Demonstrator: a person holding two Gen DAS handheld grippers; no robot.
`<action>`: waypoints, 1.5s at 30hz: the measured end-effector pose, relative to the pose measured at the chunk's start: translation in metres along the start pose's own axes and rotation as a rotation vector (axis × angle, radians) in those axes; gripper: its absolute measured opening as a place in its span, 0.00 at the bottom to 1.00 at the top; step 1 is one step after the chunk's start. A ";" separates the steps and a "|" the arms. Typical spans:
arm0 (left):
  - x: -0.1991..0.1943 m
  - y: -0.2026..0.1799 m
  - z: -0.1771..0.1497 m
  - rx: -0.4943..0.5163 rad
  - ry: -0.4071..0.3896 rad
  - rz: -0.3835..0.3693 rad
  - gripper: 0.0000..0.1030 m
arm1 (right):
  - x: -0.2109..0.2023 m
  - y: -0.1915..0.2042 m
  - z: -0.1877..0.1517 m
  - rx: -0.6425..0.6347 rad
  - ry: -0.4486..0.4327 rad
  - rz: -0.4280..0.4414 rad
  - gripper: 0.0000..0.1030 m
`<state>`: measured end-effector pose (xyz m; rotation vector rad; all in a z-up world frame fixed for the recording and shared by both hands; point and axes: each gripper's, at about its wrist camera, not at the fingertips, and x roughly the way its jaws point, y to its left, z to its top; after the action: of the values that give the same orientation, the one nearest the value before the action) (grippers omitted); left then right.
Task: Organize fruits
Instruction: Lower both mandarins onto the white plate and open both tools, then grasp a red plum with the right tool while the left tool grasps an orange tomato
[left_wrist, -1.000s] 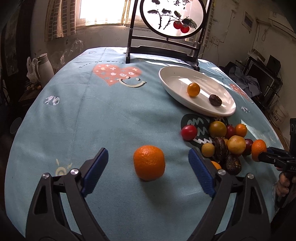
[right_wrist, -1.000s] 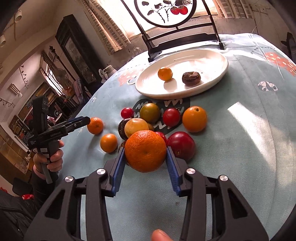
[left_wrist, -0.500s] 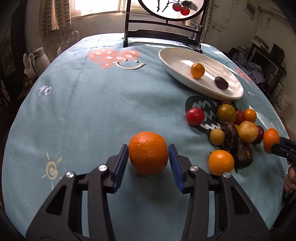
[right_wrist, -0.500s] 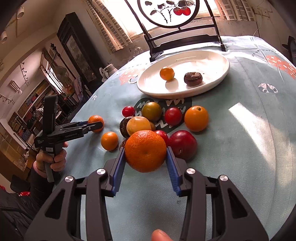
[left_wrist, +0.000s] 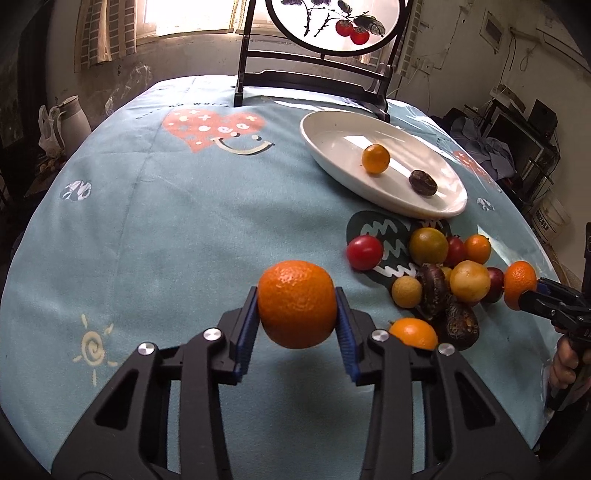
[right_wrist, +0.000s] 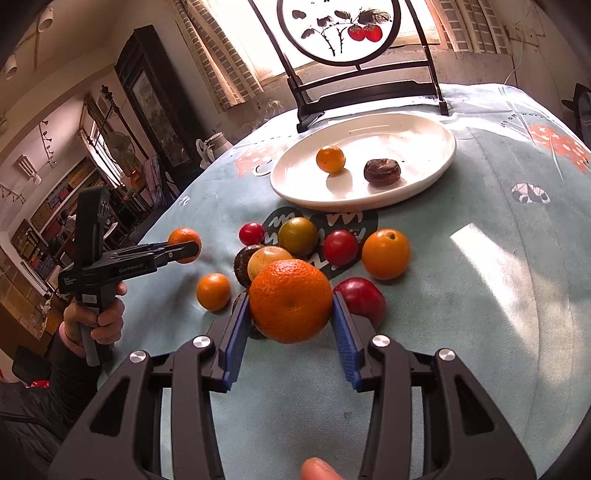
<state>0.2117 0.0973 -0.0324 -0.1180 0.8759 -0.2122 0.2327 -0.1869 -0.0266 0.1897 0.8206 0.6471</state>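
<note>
Clearly, an orange (left_wrist: 297, 303) is gripped between the blue pads of the left claw (left_wrist: 298, 314), and it is lifted off the counter (left_wrist: 177, 221), because its shadow is seen on the blue cloth below it. A second orange (right_wrist: 290, 300) is clamped in the same way by the right claw (right_wrist: 291, 314), in front of the pile of fruits (right_wrist: 317, 251).

From the left wrist view, the right claw is seen only at the right edge, with its orange at the tip, just beside the pile. From the right wrist view, the left claw is seen whole from the side, with the hand (right_wrist: 98, 319) on its handle; the orange at its tip is held above the cloth, to the left of the pile.

A white plate (left_wrist: 332, 136) is shown in both views beyond the pile, with a small orange fruit (left_wrist: 375, 158) and a dark brown fruit (left_wrist: 423, 182) lying apart on it. The dark red plum (right_wrist: 360, 299), just beside the right claw, is seen in full only from the right wrist. A framed round picture (right_wrist: 338, 31) is standing behind the plate.
</note>
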 end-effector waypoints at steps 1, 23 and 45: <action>0.000 -0.007 0.007 0.005 -0.006 -0.019 0.38 | 0.000 -0.002 0.008 0.002 -0.014 -0.005 0.43; 0.115 -0.074 0.118 0.089 0.062 0.055 0.66 | 0.075 -0.076 0.113 0.050 -0.088 -0.251 0.65; -0.010 -0.023 -0.005 0.012 -0.065 -0.013 0.93 | -0.002 -0.015 0.013 -0.055 0.014 -0.148 0.66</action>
<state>0.1986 0.0768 -0.0233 -0.1186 0.8095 -0.2245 0.2483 -0.1986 -0.0222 0.0735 0.8207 0.5315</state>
